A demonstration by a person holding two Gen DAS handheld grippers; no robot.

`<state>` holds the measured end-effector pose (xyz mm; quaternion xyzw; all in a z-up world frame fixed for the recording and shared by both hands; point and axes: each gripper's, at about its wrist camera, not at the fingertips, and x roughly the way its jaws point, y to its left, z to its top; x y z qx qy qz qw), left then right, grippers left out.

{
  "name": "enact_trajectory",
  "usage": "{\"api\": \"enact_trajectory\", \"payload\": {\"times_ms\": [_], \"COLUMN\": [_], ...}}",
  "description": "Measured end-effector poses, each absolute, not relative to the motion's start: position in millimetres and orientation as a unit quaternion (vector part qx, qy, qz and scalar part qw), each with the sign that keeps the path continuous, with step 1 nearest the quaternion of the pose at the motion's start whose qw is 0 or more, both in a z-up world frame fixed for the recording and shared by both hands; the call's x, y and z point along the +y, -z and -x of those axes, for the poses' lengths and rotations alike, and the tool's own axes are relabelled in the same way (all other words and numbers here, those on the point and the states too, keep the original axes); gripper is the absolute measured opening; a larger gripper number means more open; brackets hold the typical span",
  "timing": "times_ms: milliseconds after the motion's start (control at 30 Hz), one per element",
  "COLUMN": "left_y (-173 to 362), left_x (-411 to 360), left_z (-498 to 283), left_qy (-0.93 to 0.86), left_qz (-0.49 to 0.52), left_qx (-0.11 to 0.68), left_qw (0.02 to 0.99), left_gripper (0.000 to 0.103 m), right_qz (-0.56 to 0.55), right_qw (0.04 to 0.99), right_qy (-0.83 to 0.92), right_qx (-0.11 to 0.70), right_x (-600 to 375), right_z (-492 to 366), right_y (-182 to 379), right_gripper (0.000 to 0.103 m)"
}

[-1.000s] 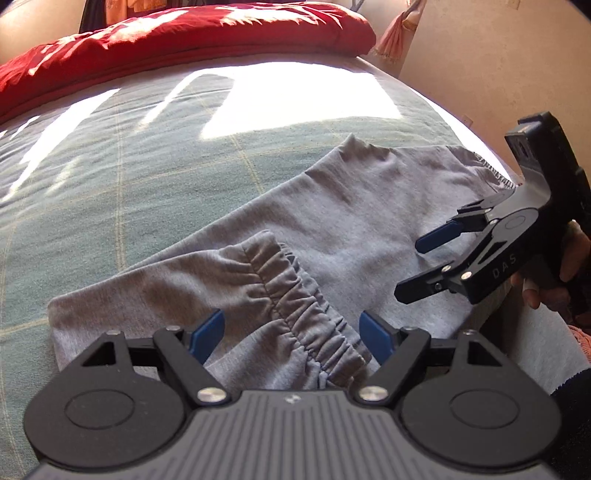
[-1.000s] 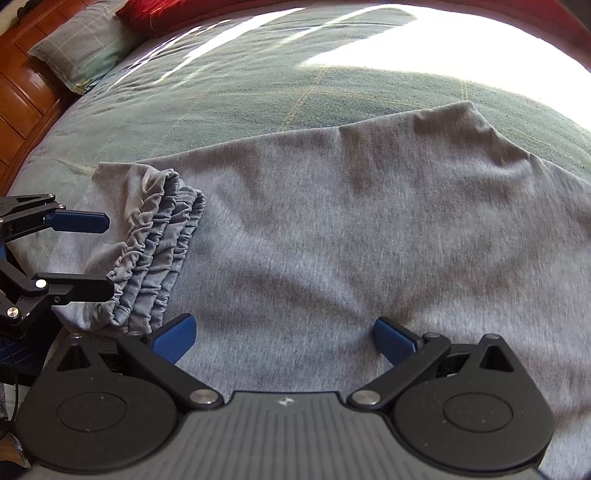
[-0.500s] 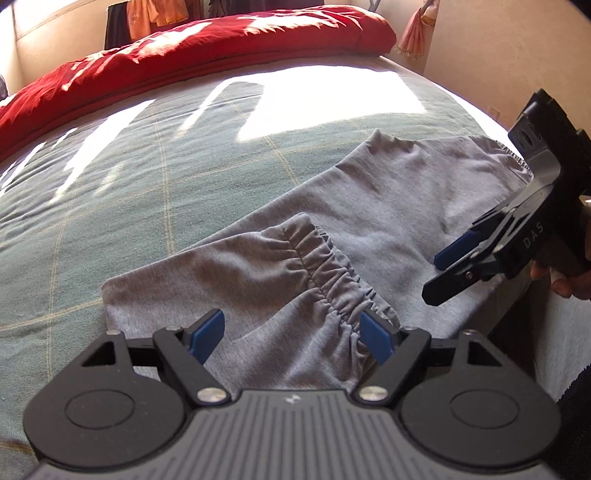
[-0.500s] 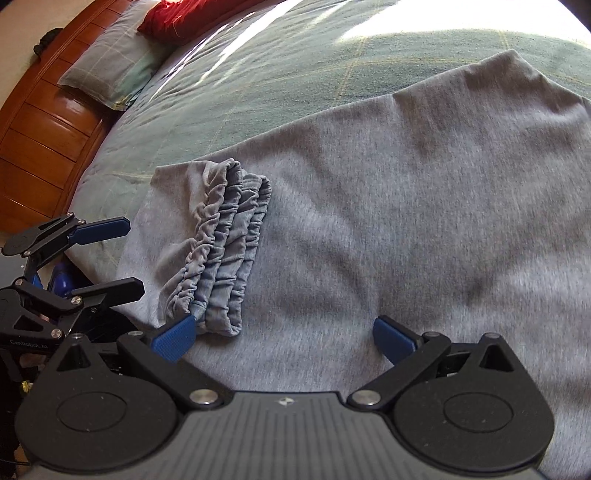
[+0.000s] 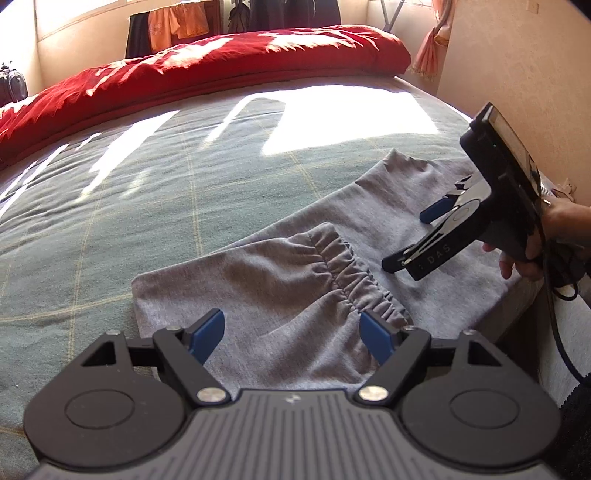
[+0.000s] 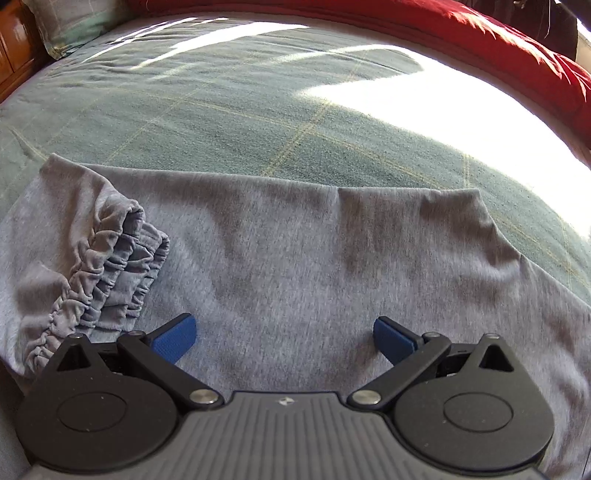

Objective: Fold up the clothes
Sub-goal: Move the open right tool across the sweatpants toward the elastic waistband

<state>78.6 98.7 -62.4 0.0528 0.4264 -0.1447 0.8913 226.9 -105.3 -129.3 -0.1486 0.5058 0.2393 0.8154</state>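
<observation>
Grey sweatpants lie folded on the green checked bed, the leg end with its gathered elastic cuffs laid back over the body. My left gripper is open and empty, just above the folded part near the bed's front edge. My right gripper is open and empty over the middle of the pants; the cuffs lie to its left. In the left wrist view the right gripper hovers just right of the cuffs, held by a hand.
A red duvet is bunched along the far side of the bed. A pillow and wooden headboard are at far left in the right wrist view. A wall stands close on the right.
Both grippers have pulled back and lifted from the pants, staying open. The right gripper turned to the right, so the left gripper has left its view.
</observation>
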Motion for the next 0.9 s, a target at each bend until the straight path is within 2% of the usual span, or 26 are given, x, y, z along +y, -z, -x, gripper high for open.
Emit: {"api": "enact_trajectory", "payload": {"times_ms": [233, 433, 600, 900], "left_y": [67, 70, 66, 65], "left_x": [90, 70, 61, 42], "left_z": [-84, -86, -83, -83], "left_qy": [0.147, 0.160, 0.163, 0.168], "left_qz": [-0.067, -0.085, -0.093, -0.113], "left_qx": [0.435, 0.439, 0.437, 0.444], "left_qw": [0.886, 0.880, 0.880, 0.873], "left_gripper": [0.080, 0.080, 0.080, 0.080], "right_qz": [0.151, 0.149, 0.102, 0.072], "right_qw": [0.809, 0.798, 0.819, 0.818], "right_qy": [-0.259, -0.243, -0.220, -0.177], "right_qx": [0.505, 0.532, 0.520, 0.542], "right_x": [-131, -162, -194, -251], "right_z": [-203, -188, -188, -179], "right_y": [113, 123, 104, 121], "right_gripper": [0.103, 0.103, 0.103, 0.103]}}
